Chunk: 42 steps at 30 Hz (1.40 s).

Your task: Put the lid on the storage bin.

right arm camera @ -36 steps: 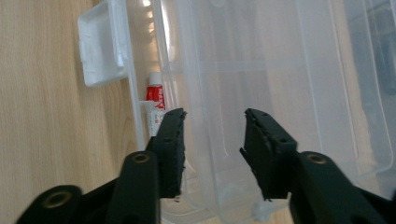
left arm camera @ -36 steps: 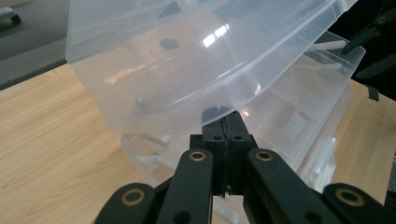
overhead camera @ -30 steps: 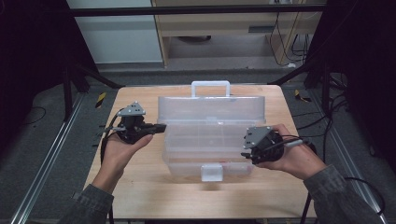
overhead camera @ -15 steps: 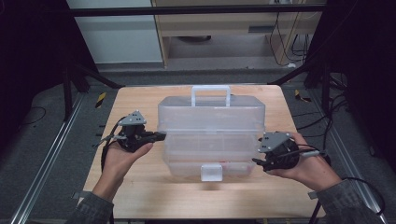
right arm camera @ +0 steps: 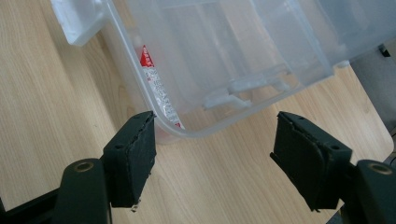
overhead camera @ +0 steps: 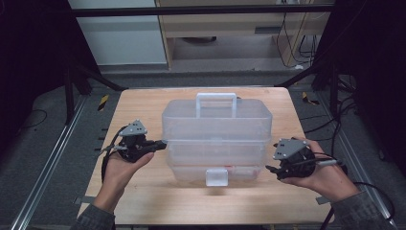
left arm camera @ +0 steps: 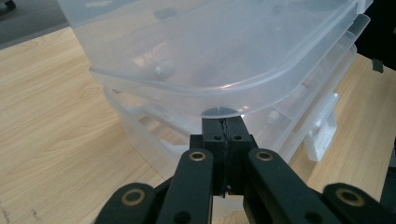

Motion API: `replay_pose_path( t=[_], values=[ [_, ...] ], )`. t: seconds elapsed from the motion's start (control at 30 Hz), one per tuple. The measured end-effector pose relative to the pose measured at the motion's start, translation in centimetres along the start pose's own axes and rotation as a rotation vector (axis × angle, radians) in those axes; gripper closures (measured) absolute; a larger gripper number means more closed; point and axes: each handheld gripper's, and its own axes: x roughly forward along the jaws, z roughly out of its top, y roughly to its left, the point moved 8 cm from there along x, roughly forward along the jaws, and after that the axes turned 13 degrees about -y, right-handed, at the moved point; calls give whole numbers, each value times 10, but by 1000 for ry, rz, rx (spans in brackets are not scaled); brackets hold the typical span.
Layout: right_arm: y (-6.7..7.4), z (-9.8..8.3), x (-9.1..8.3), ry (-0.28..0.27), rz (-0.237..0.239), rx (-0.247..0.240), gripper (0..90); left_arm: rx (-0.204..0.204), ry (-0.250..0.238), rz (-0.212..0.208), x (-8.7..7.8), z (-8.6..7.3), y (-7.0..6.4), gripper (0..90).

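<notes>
The clear plastic box [overhead camera: 216, 139] sits mid-table [overhead camera: 143, 105], centre of the high view, handle [overhead camera: 216, 103] toward the far edge, latch [overhead camera: 216, 177] toward the person. It's a stacked, tiered case w/ cantilever trays.

What changed: 1 s ago the tiers were spread out, the near tray pushed fwd; now they're stacked back over each other, so the box looks folded shut or nearly so. Also the right gripper [overhead camera: 293, 160] was up against the box's right side 1 s ago; now it's off it, at lower right of the high view, just beside the box corner. Jaws released, wide apart in the right gripper view, nothing between them. My read: closing is about done, the latch prob not yet fastened.

The left gripper [overhead camera: 143, 143], mid-left in the high view, has its jaws clenched, tips pressed together under the rim of the upper tier [left arm camera: 219, 70]. Touching or just short – can't tell.

Contents: a red-and-white packet [right arm camera: 159, 88] lies in the bottom tier, against its wall. Small pale bits in the upper trays are too blurred to ID.
</notes>
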Motion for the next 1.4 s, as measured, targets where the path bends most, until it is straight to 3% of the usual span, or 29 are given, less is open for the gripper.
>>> replay_pose_path(
  t=[0.47, 1.4],
  values=[
    [-3, -15, -5, 26, -34, 27, 256, 26, 19, 18, -6, -10, 4, 898],
    [-2, -30, -3, 48, -34, 45, 252, 36, 43, 24, -7, -27, 1, 899]
  ],
)
